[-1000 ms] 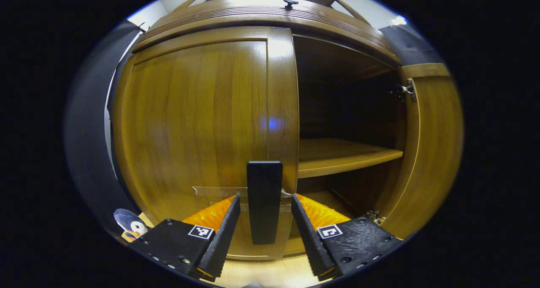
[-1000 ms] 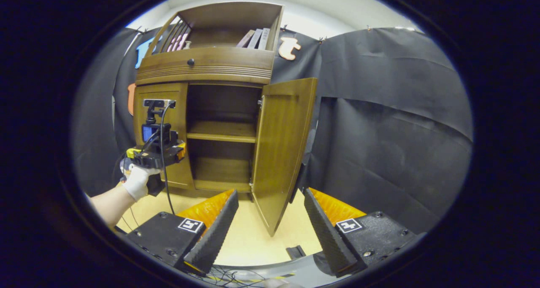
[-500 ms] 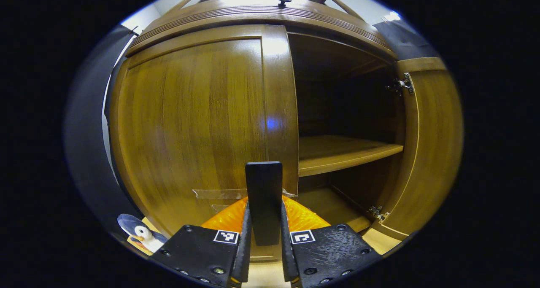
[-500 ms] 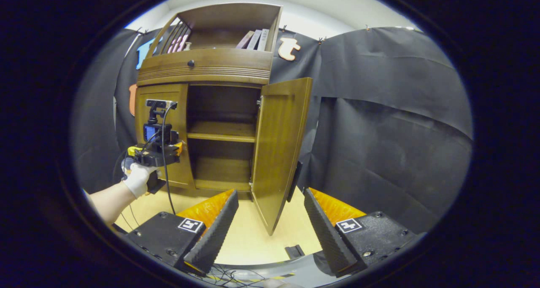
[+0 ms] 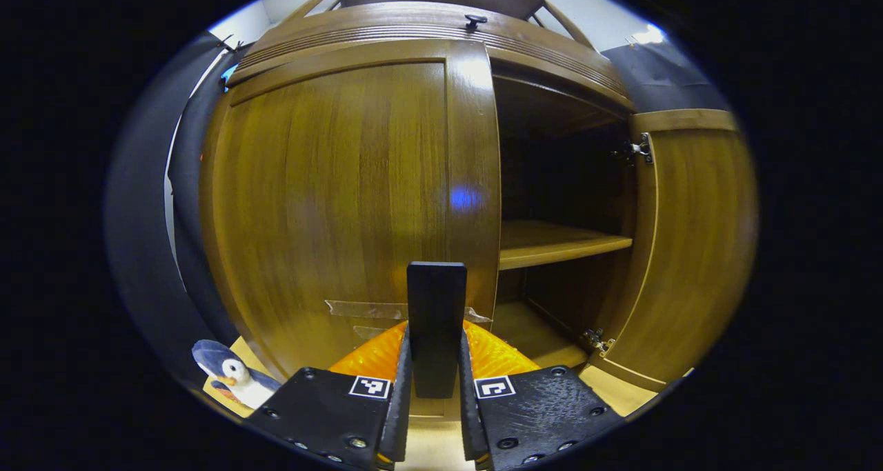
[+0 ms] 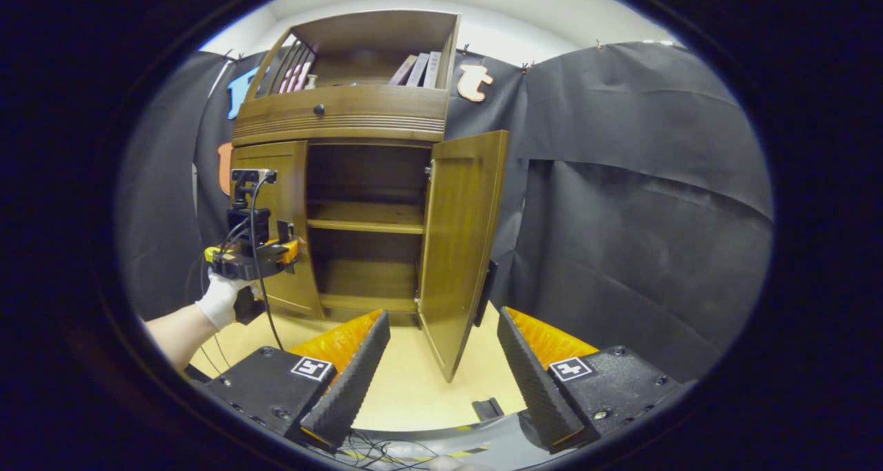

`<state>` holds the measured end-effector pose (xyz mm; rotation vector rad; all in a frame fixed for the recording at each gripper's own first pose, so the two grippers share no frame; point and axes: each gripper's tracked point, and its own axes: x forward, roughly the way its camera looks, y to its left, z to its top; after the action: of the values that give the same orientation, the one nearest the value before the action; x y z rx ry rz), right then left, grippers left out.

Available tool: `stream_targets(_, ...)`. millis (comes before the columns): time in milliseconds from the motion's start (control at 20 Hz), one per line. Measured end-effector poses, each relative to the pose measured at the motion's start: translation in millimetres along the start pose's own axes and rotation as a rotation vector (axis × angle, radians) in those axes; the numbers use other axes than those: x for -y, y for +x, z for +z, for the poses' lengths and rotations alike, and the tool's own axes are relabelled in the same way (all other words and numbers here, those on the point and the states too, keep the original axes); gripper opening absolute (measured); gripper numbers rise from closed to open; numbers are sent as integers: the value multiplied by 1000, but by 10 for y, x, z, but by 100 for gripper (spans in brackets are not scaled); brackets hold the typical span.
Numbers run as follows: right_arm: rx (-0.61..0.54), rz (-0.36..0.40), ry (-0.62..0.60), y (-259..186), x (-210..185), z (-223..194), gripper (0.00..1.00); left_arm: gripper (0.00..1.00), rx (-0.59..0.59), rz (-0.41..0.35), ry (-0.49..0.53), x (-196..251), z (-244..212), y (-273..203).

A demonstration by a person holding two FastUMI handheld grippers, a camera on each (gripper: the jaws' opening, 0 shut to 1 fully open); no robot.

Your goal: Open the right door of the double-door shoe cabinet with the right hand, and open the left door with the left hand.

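The wooden shoe cabinet (image 6: 345, 112) stands against the booth wall. Its right door (image 6: 459, 243) hangs wide open, showing a shelf (image 6: 365, 224) inside. The left door (image 5: 345, 202) looks slightly ajar, its free edge a little off the frame. A dark upright handle (image 5: 434, 326) sits on that door's lower right edge, and my left gripper (image 5: 434, 416) is shut on it with both fingers pressing its sides. The right gripper view shows the left gripper (image 6: 276, 250) held by a gloved hand (image 6: 221, 302) at the left door. My right gripper (image 6: 441, 367) is open, well back from the cabinet, holding nothing.
A penguin toy (image 5: 234, 378) lies on the pale floor (image 6: 414, 388) left of the cabinet. Books (image 6: 417, 69) stand on the cabinet's top shelf above a drawer with a knob (image 6: 319, 109). Cables (image 6: 386, 450) trail near my right gripper. Black cloth walls surround the cabinet.
My left gripper closed on the left door's handle a second ago and stays shut. The left door has since swung out a little. The right gripper drew back slightly.
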<state>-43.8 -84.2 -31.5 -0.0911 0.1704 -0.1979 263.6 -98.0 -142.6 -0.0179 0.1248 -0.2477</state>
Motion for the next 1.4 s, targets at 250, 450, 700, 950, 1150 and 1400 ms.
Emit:
stream_targets(250,10,46,-5,-31,-120,-12,99,41,-4,-15,11,-82,-38,-373)
stream_targets(450,10,87,-4,-54,-219,-30,100,30,-9,-24,-11,-204,-78,-620)
stream_targets(700,7,126,-10,-64,-312,-35,100,30,1,-34,22,-311,-77,-918)
stream_targets(950,8,161,-18,-50,-403,-25,99,20,83,80,94,-662,56,-1063)
stream_targets(1150,5,186,-21,-61,-469,-34,100,0,12,56,-33,-688,-157,-1032)
stream_targets(1400,-11,174,-19,-47,-433,-65,99,0,30,14,50,-506,-138,-942)
